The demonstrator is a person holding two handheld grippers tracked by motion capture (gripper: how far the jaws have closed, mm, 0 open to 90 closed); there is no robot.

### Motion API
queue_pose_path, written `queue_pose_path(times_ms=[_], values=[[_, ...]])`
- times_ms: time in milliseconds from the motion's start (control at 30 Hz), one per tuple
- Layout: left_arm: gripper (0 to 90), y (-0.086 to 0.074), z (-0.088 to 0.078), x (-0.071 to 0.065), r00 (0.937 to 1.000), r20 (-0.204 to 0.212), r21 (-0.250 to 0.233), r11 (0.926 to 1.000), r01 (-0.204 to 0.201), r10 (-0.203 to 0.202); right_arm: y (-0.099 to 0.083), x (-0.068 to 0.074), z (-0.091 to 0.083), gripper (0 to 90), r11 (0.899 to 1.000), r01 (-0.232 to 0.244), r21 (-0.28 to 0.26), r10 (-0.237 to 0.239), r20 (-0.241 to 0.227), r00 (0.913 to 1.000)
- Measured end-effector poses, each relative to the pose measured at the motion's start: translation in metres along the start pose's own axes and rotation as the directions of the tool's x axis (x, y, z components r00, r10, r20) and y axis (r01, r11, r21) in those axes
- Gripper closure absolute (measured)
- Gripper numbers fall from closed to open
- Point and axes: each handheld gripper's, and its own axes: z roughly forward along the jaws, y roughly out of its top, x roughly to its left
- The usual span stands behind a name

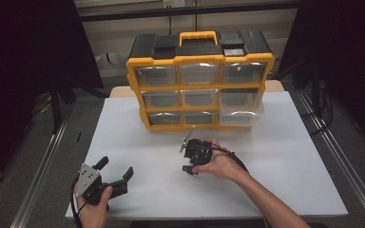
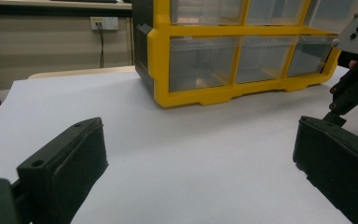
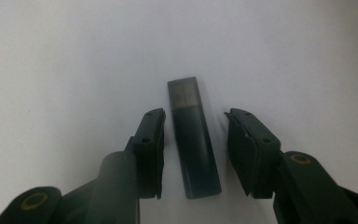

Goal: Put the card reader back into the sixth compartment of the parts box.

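A dark flat stick (image 3: 193, 140) lies on the white desk (image 1: 275, 180) between the jaws of the right gripper (image 3: 195, 154), which stand narrowly apart on either side of it without touching; the high view hides this stick under the right hand (image 1: 221, 164), which tips that gripper steeply down. The left gripper (image 1: 109, 178), held low in the left hand (image 1: 92, 209), has its jaws spread wide over bare desk, and beyond them stands a yellow drawer cabinet (image 2: 242, 56).
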Motion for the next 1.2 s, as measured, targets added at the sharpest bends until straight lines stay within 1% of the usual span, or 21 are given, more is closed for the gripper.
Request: queue_pose_path(times_ms=[33, 100, 167, 200, 267, 333, 400, 600, 667, 767, 900, 1100, 1167, 1200], values=[[2.6, 0.0, -0.0002, 0.0001, 1.0, -0.001, 0.001, 1.0, -0.002, 0.002, 0.0001, 0.0006, 0.0006, 56.1, 1.0, 0.007, 0.0, -0.007, 0.0, 1.0], [2.6, -0.0001, -0.0005, 0.0002, 1.0, -0.004, 0.001, 1.0, -0.001, 0.001, 0.0002, 0.002, 0.001, 56.5, 1.0, 0.02, 0.004, -0.02, 0.016, 0.9997], [2.6, 0.0, -0.0002, 0.0003, 1.0, -0.002, 0.004, 1.0, -0.003, 0.003, 0.0009, 0.0036, 0.0012, 57.0, 1.0, 0.009, 0.008, -0.009, 0.019, 0.9998], [2.6, 0.0, -0.0002, 0.0003, 1.0, -0.002, 0.003, 1.0, -0.004, 0.004, 0.001, 0.0038, 0.0012, 57.7, 1.0, 0.009, 0.009, -0.01, 0.022, 0.9997], [2.6, 0.0, 0.0, -0.0002, 1.0, -0.001, 0.003, 1.0, -0.002, 0.002, 0.0016, 0.0032, 0.0013, 59.7, 1.0, 0.026, 0.014, -0.026, 0.02, 0.9995], [2.6, -0.0001, 0.0, -0.0004, 1.0, -0.001, 0.003, 1.0, -0.001, 0.001, 0.0018, 0.0035, 0.0016, 60.4, 1.0, 0.023, 0.013, -0.024, 0.024, 0.9994], [2.6, 0.0001, -0.0001, -0.0002, 1.0, -0.002, 0.002, 1.0, -0.003, 0.003, 0.0021, 0.0035, 0.0016, 64.3, 1.0, 0.023, 0.014, -0.023, 0.023, 0.9995], [2.6, 0.0, -0.0004, 0.0003, 1.0, -0.001, 0.005, 1.0, -0.005, 0.005, 0.0023, 0.0028, 0.0013, 71.1, 1.0, 0.021, 0.017, -0.021, 0.009, 0.9997], [2.6, 0.0, -0.0002, 0.0, 1.0, -0.001, 0.003, 1.0, -0.002, 0.002, 0.0025, 0.0027, 0.001, 73.7, 1.0, 0.015, 0.018, -0.015, 0.015, 0.9998], [2.6, -0.0002, 0.0001, -0.0006, 1.0, 0.003, 0.004, 1.0, 0.002, -0.002, 0.0031, 0.002, 0.0012, 73.9, 1.0, 0.014, 0.019, -0.014, 0.005, 0.9999], [2.6, -0.0004, 0.0003, -0.0007, 1.0, 0.001, 0.006, 1.0, 0.004, -0.004, 0.0037, 0.0021, 0.0008, 73.9, 1.0, 0.016, 0.024, -0.016, 0.007, 0.9998], [2.6, -0.0002, -0.0002, -0.0014, 1.0, -0.001, 0.005, 1.0, -0.004, 0.004, 0.0026, 0.001, -0.0006, 73.9, 1.0, 0.004, 0.013, -0.004, -0.004, 1.0], [2.6, -0.0003, -0.0002, -0.0018, 1.0, 0.001, 0.004, 1.0, -0.002, 0.002, 0.0018, 0.0011, -0.0019, 74.0, 1.0, 0.004, 0.001, -0.004, -0.007, 1.0], [2.6, -0.0002, -0.0002, -0.0019, 1.0, 0.0, 0.003, 1.0, -0.002, 0.002, 0.0016, 0.0016, -0.0031, 74.0, 1.0, -0.002, -0.003, 0.002, -0.001, 1.0]])
